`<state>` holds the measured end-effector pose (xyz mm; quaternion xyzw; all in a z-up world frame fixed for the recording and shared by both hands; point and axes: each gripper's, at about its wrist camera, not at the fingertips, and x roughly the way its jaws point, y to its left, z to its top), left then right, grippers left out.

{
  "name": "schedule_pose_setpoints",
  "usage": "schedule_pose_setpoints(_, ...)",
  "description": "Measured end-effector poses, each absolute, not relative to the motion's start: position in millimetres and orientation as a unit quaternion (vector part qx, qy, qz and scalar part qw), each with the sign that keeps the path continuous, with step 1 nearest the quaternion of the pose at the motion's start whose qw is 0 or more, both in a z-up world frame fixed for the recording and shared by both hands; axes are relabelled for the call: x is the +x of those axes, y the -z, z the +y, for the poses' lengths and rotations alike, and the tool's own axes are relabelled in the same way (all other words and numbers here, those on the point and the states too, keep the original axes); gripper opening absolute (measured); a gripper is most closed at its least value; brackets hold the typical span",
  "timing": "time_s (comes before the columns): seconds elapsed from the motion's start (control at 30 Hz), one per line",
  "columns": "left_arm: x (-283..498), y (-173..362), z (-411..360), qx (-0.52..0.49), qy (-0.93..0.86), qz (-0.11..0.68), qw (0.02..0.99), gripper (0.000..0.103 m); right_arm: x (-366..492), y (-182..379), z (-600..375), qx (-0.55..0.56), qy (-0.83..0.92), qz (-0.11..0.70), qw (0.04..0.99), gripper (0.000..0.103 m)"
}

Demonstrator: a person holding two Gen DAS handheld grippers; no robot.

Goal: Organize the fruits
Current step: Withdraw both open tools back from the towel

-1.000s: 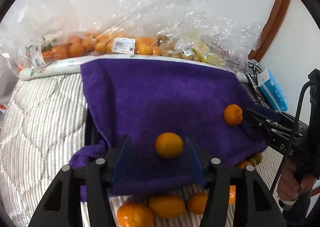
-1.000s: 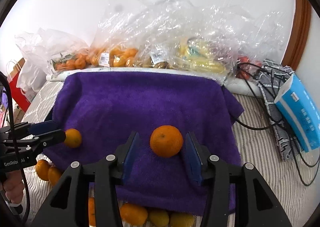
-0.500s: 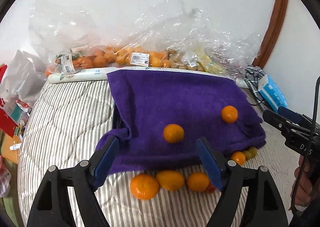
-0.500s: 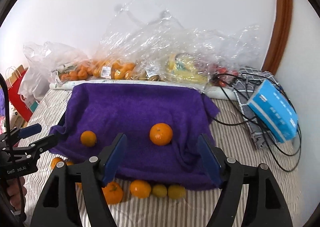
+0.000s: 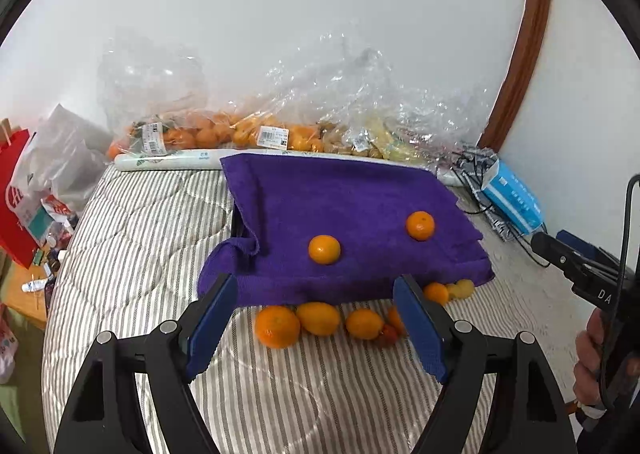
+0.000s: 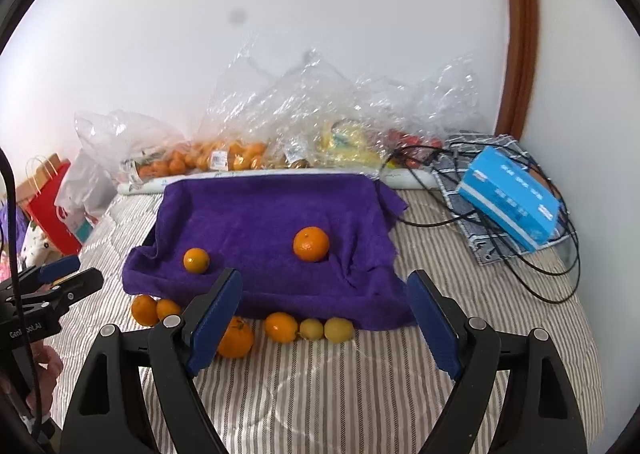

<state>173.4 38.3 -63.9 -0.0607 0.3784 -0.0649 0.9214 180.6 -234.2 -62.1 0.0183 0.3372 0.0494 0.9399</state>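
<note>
two oranges sit well apart on my purple towel (image 6: 260, 214): the smaller orange (image 6: 196, 260) to the left, the bigger orange (image 6: 311, 244) nearer the middle. more loose fruit (image 6: 282, 327) lines the towel's near edge on the striped bedding (image 6: 340, 394). my left gripper (image 5: 316, 328) gapes empty; my right gripper (image 6: 324, 324) is opening, nothing between its jaws.

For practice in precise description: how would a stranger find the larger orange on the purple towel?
Find the purple towel spread on the striped bedding. Two oranges sit on it, apart from each other. The larger orange lies nearer the blue box, bigger and deeper in colour than the smaller orange.
</note>
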Motion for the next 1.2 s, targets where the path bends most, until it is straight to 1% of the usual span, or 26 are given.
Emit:
schedule_pose_setpoints(0.17,156,60,38,-0.057,0.060,0.363,0.928,0.078,162,60,-242,0.013,-0.033,0.316,0.948,0.084)
schedule_pose_setpoints(0.33,145,67,37,-0.045,0.056,0.357,0.931,0.078,146,69,-249,0.037,-0.038,0.294,0.954,0.084)
schedule_pose_setpoints(0.57,149,90,51,-0.040,0.044,0.371,0.927,0.078,145,96,-240,0.021,-0.031,0.319,0.947,0.084)
schedule_pose_setpoints(0.93,179,137,73,-0.052,0.062,0.409,0.909,0.078,171,143,-214,0.049,-0.034,0.359,0.931,0.084)
schedule_pose_setpoints(1.1,188,137,74,-0.041,0.066,0.400,0.913,0.078,184,151,-206,0.039,-0.019,0.357,0.933,0.081)
schedule_pose_setpoints(1.17,190,136,73,-0.036,0.070,0.393,0.916,0.078,188,153,-204,0.039,-0.020,0.361,0.932,0.078)
schedule_pose_setpoints(1.2,190,136,73,-0.035,0.072,0.390,0.917,0.078,191,155,-204,0.039,-0.021,0.364,0.931,0.078)
